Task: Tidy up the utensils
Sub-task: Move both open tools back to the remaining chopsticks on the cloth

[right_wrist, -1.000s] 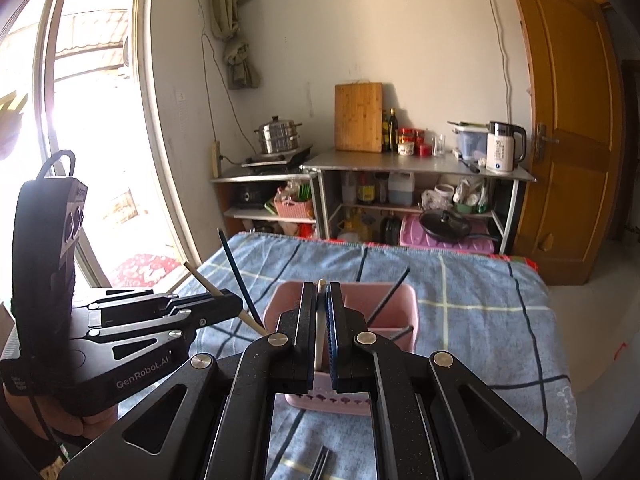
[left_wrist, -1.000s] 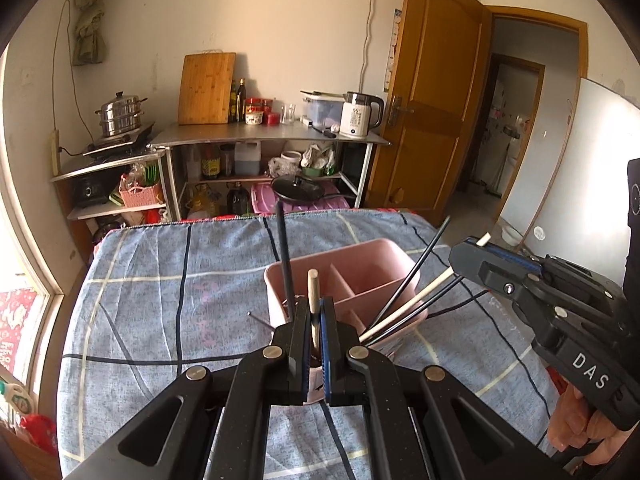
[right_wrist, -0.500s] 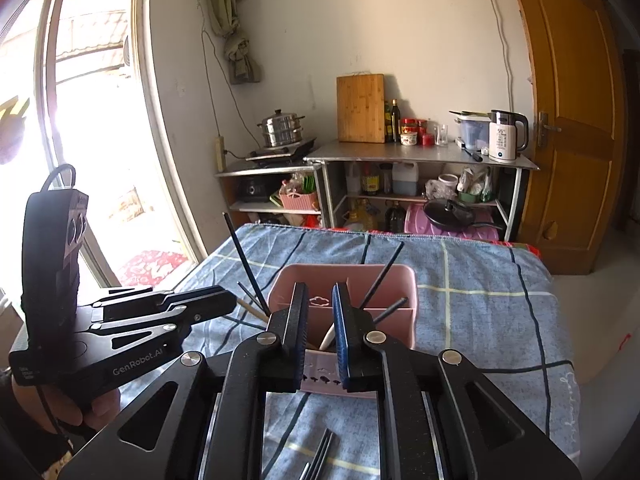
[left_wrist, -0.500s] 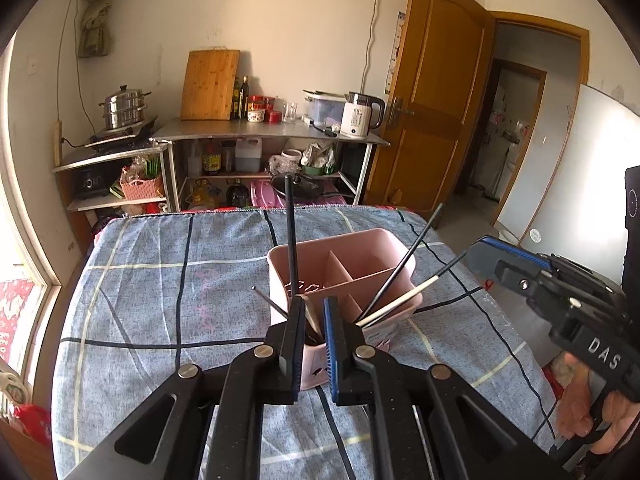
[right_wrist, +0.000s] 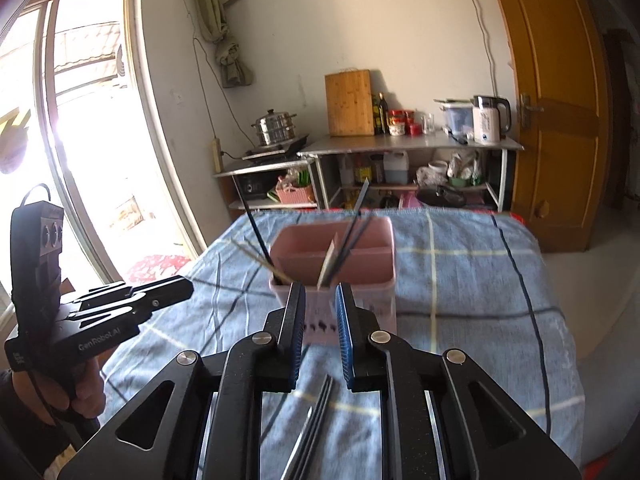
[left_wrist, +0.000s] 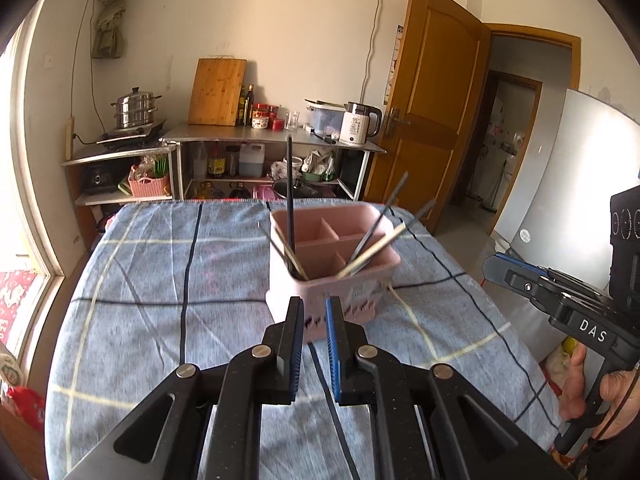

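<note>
Left wrist view: the left gripper (left_wrist: 314, 312), its jaws just eased apart to a narrow gap with nothing between them, points at a pink divided utensil caddy (left_wrist: 332, 264) at twelve o'clock on the blue checked tablecloth (left_wrist: 160, 280), black chopsticks (left_wrist: 290, 188) and pale chopsticks (left_wrist: 372, 252) already standing in its near compartments. Right wrist view: the right gripper (right_wrist: 320, 308), jaws likewise just parted and empty, faces the same caddy, while dark loose chopsticks (right_wrist: 310, 424) lie on the cloth at six o'clock, so sorting looks partly done.
</note>
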A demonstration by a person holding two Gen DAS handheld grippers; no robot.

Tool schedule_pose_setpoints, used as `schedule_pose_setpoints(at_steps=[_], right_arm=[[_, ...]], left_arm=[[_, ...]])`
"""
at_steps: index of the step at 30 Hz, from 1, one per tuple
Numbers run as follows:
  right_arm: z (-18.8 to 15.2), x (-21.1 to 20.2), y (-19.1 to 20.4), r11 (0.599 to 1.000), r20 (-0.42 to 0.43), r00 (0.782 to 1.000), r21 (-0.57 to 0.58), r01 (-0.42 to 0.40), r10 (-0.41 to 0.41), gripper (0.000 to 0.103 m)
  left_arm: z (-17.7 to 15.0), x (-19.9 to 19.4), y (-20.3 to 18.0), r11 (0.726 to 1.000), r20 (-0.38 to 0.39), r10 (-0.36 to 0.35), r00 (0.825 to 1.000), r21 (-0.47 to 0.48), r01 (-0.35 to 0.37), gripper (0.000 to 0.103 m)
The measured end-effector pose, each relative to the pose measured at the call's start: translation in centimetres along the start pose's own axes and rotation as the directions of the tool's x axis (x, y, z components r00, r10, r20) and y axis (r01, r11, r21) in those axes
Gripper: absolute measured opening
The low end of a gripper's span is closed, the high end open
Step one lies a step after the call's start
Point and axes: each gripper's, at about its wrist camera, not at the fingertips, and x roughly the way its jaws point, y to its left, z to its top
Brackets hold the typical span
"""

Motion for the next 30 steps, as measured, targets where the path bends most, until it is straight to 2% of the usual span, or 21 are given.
schedule_pose_setpoints(at_steps=[14, 30], right_arm=[[-6.3, -2.1, -1.6, 0.998, -0.104, 0.994, 0.048, 0.041, -0.036, 0.017], [-9.1, -0.2, -0.9, 0.999, -0.195, 0.981, 0.049, 0.016, -0.006, 0.017]], left_arm=[[-6.8, -1.6, -2.2, 1.000, -0.060, -0.021, 0.998, 0.012, 0.022, 0.010], [-9.0, -0.7, -2.1, 0.999, -0.125, -0.036, 0.991, -0.025, 0.033, 0.010]])
